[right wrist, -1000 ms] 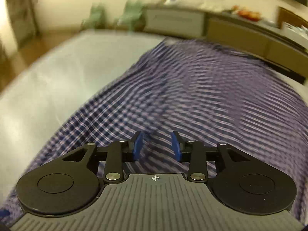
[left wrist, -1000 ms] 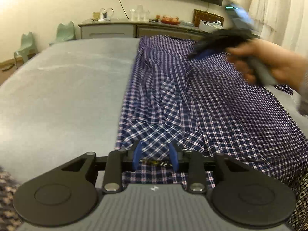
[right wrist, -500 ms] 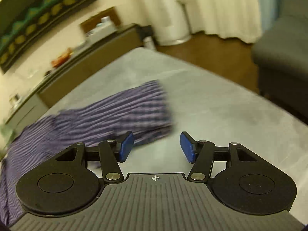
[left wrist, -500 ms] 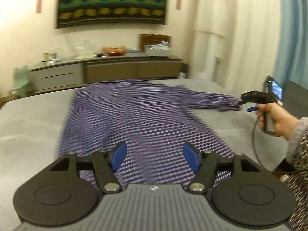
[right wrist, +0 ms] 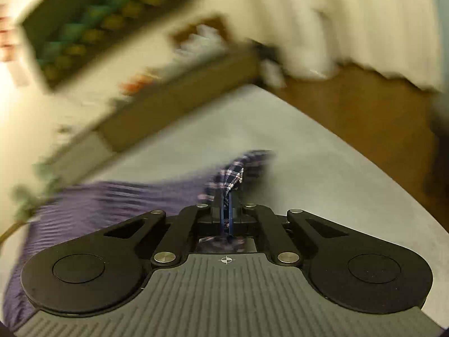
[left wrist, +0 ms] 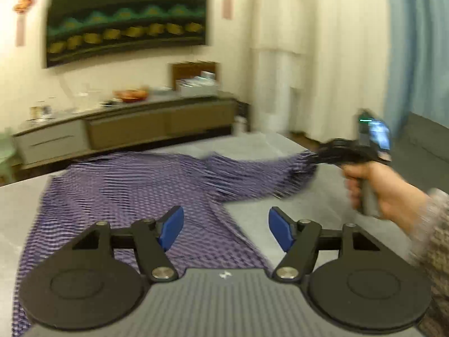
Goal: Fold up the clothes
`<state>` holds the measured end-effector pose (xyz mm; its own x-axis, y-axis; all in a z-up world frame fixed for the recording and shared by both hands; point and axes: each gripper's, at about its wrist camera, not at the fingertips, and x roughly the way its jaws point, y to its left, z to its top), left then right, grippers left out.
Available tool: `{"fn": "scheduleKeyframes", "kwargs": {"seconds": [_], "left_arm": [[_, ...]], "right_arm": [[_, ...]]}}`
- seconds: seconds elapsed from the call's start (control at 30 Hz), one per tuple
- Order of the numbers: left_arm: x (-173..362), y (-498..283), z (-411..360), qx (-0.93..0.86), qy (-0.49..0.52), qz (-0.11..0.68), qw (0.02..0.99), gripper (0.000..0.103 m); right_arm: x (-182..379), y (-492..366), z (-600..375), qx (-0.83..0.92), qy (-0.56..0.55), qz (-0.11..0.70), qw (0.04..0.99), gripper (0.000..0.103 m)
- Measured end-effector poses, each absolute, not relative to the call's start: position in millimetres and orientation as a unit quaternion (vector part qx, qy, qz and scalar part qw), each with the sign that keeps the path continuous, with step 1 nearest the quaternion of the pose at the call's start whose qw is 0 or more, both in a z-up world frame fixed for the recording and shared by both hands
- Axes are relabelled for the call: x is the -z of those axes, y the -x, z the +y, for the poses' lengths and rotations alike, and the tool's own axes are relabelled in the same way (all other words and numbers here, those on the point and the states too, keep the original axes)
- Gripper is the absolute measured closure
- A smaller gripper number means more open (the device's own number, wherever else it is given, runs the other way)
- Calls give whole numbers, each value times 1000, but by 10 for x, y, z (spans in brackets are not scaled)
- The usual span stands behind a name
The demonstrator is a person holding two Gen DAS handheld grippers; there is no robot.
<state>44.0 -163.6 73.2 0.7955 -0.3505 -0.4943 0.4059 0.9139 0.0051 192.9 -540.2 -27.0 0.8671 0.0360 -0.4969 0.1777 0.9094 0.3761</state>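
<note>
A purple and white checked shirt lies spread on the grey bed. My left gripper hovers open above the shirt's lower right edge, nothing between its blue pads. In the left wrist view my right gripper, held in a hand, pinches the end of the shirt's sleeve at the right. The right wrist view shows my right gripper shut on the checked sleeve cuff, with the blurred shirt trailing to the left.
A low sideboard with dishes stands beyond the bed, under a dark wall picture. White curtains hang at the right, and a grey sofa sits past the bed's right edge. Wooden floor shows beyond the bed corner.
My right gripper went from open beside the sleeve cuff to shut on it and lifted it. The left gripper let go of the shirt earlier and stays open, now further right.
</note>
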Motion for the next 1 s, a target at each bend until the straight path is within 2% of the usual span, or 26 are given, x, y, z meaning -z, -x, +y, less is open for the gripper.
{"fn": "scheduleKeyframes", "kwargs": {"seconds": [0.1,0.13,0.17,0.2,0.23,0.33,0.43,0.57,0.73,0.8,0.83,0.9,0.97,1.0], "left_arm": [[-711,-614,-1518,151,-43,252,955,35],[-694,-673,-1489,140,-42,256,955,35],[-677,-731,-1465,131,-42,260,956,35],[-660,-789,-1477,131,-49,265,954,35],[-645,-843,-1491,132,-56,270,952,34],[-599,-910,-1633,156,-84,277,944,33],[-535,-923,-1853,181,-111,271,939,27],[-350,-1058,-2377,234,-151,271,922,20],[161,-1179,-3101,244,-260,247,901,19],[263,-1237,-3112,244,-262,252,899,20],[315,-1266,-3117,245,-263,254,898,25],[418,-1324,-3127,245,-266,258,896,45],[520,-1381,-3138,245,-269,263,894,70],[572,-1410,-3143,246,-270,265,892,76]], "right_arm": [[-76,-1821,-4629,-147,-140,213,956,101],[-121,-1774,-4396,-208,-115,222,946,101],[-131,-1729,-4187,-244,-84,234,937,90],[-110,-1721,-4226,-224,-92,242,940,68],[-88,-1714,-4274,-202,-100,250,942,60],[18,-1707,-4506,-132,-144,278,940,58],[205,-1731,-4923,-53,-229,314,920,57],[390,-1746,-5021,-36,-270,332,903,56],[391,-1834,-4973,-50,-281,333,899,51],[400,-1870,-4967,-50,-276,335,900,51],[404,-1876,-4971,-51,-274,336,900,51],[413,-1890,-4979,-52,-270,338,900,51],[422,-1903,-4988,-53,-266,340,900,51],[424,-1907,-4989,-54,-262,342,901,51]]}}
